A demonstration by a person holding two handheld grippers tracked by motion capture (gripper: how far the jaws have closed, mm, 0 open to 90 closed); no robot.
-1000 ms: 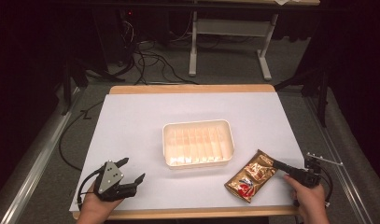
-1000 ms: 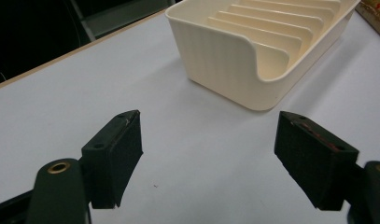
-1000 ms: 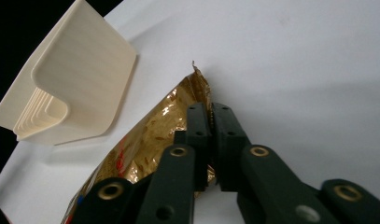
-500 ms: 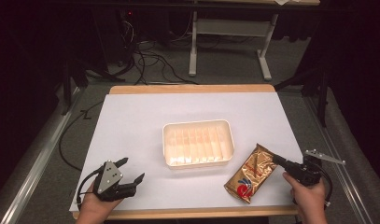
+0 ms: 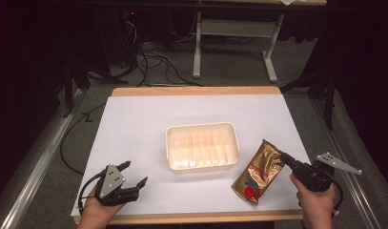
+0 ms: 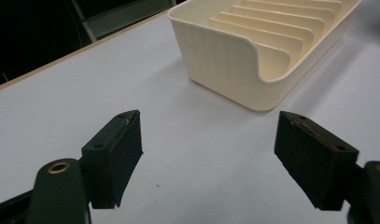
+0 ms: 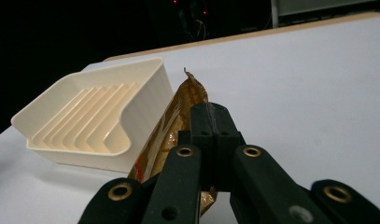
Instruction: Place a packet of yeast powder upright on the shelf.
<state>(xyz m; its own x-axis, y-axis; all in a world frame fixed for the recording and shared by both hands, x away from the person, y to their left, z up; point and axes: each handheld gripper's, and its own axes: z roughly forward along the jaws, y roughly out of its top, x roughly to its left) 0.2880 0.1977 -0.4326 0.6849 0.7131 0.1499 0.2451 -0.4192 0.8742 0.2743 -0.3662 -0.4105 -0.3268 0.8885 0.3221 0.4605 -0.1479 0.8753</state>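
- Near left corner of the white surface [image 5: 148, 119]: the left tongs [image 5: 133, 175] rest low in the person's hand, jaws spread wide with nothing between them. In the left gripper view the two pads frame bare surface, well short of the tray.
- Centre: a cream ribbed tray [image 5: 202, 147] sits empty, its long sides running left to right.
- Right of the tray, just beside its near right corner: a gold foil packet [image 5: 258, 171] lies slanted, its far end toward the tray's right side.
- Near right: the right tongs [image 5: 283, 157] have their jaws brought together at the packet's right edge. In the right gripper view the foil rises behind and to the side of the closed tips; they appear to pinch its edge, though the grip itself is hidden behind the jaws.
- Risk, as I judge it: a hold on a thin slick margin could slip if the packet is lifted, since the weight hangs to one side and the foil may twist out.
- Risk: the packet's far end lies near the tray wall, so dragging it could snag the wall and shove the light tray.
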